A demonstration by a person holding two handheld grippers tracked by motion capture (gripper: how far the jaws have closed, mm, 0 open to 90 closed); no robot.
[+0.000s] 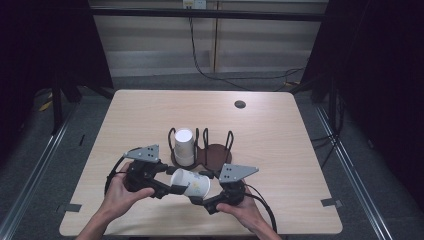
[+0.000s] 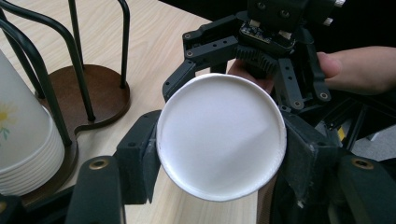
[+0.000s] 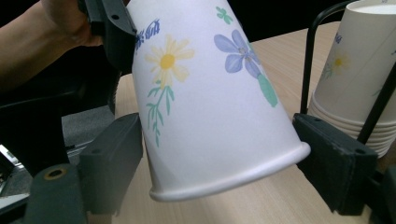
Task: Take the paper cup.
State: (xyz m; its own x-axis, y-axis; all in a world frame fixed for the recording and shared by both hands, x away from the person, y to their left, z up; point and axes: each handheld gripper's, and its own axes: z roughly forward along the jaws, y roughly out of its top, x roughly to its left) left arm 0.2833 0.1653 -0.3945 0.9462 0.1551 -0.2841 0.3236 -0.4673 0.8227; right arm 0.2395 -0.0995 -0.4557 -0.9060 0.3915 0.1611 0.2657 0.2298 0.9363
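Over the bench (image 1: 280, 150), in the high view, one flowered paper cup (image 1: 190, 183) lies on its side in the air between the two hands, just in front of the wire cup holder (image 1: 202, 147), where a stack of cups (image 1: 183, 146) stands upside down on the left of the two round wooden bases. The left tongs (image 1: 165, 189) grip the cup's narrow bottom end; the right tongs (image 1: 200, 199) sit at its wide rim end.

From the left gripper view, the cup's white bottom disc faces the camera and both pads press its sides, so the left tongs are clamped on it.

Along the right gripper view, the rim hangs between the right tongs (image 3: 219, 154): the far pad touches the rolled lip, while the near pad stands just apart from the wall, so this grip is not yet made.

By my reading, one cup is off the stack and a handover is midway; the right tongs must close, the left must let go, and placing the cup remains.
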